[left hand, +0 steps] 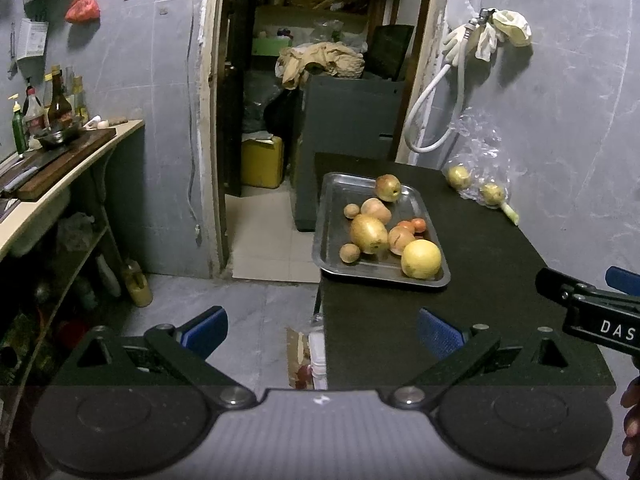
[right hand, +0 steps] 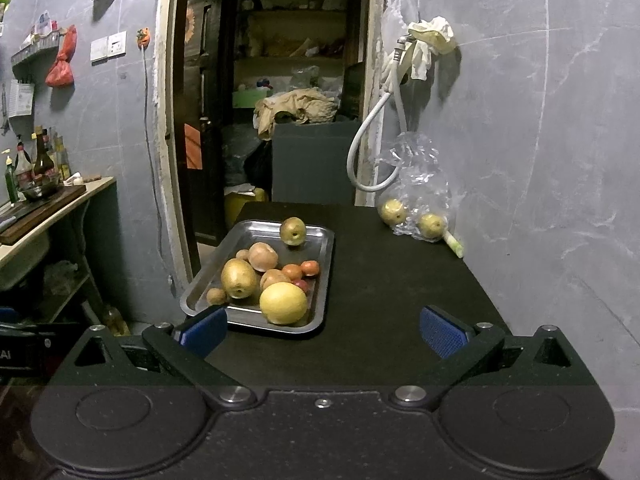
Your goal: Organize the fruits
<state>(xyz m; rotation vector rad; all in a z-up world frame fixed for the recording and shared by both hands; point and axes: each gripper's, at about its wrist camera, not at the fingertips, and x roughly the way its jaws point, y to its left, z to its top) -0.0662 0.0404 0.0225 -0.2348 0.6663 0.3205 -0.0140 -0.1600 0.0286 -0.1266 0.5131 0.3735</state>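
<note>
A steel tray (left hand: 332,204) (right hand: 324,248) lies on the black table (left hand: 460,288) (right hand: 380,280), holding several fruits: a large yellow citrus (left hand: 421,258) (right hand: 283,303), a big pear (left hand: 369,233) (right hand: 239,278), an apple (left hand: 387,187) (right hand: 293,231) at the far end, and small tomatoes (left hand: 418,224) (right hand: 310,267). Two pears sit in a clear plastic bag (left hand: 476,184) (right hand: 416,208) by the wall. My left gripper (left hand: 322,330) hangs open over the table's near left edge. My right gripper (right hand: 322,330) is open just short of the tray, holding nothing.
A counter (left hand: 60,184) (right hand: 48,216) with bottles and a cutting board stands at the left. Behind the table are a doorway to a cluttered storeroom, a dark cabinet (left hand: 348,120) and a white hose (left hand: 432,92) on the wall. Boxes sit on the floor under the table edge.
</note>
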